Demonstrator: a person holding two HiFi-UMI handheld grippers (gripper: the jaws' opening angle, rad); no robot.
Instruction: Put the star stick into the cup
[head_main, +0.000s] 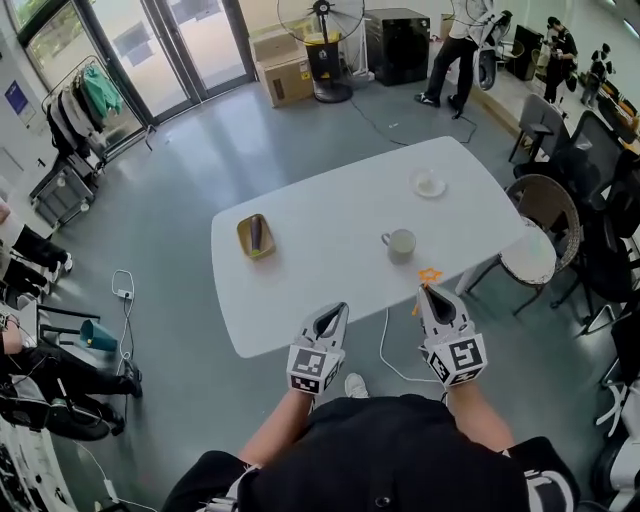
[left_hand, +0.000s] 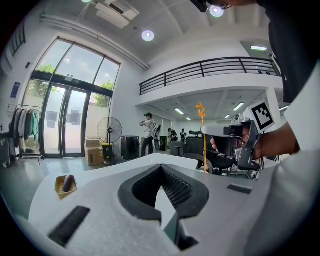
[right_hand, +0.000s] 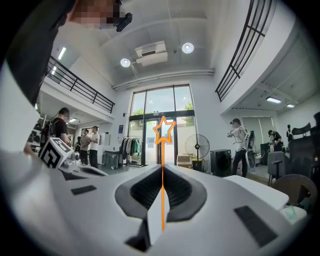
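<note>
Dark clothing on the person's chest fills the bottom of the head view. Just beyond it, two hand-held grippers point forward at a white desk. The right gripper has its fingers clenched on the thin shaft of the star stick. This is an orange rod topped by an outlined star, and it stands upright out of the fingertips. From above, the star hovers about level with the near right edge of the desk, with the cup a short way beyond it. The left gripper is beside the right one and nearer the middle of the desk. Its fingers are pressed together with nothing between them. The stick looks very light and slender, probably stiff but easy to bend or to swivel in a loose hold. A firm pinch on the plain shaft, well below the star, seems the safest place to hold it. The cup is small and pale with a handle, stands upright, and appears to be empty. It looks light enough to tip if the stick knocks its rim. To the left, well apart from the cup, a small yellow tray holds one dark, elongated object that cannot be identified. Toward the far right of the desk sits a pale saucer with something small and light on it, too small to make out. Around the desk are a grey floor, chairs, a standing fan and people at a distance.
</note>
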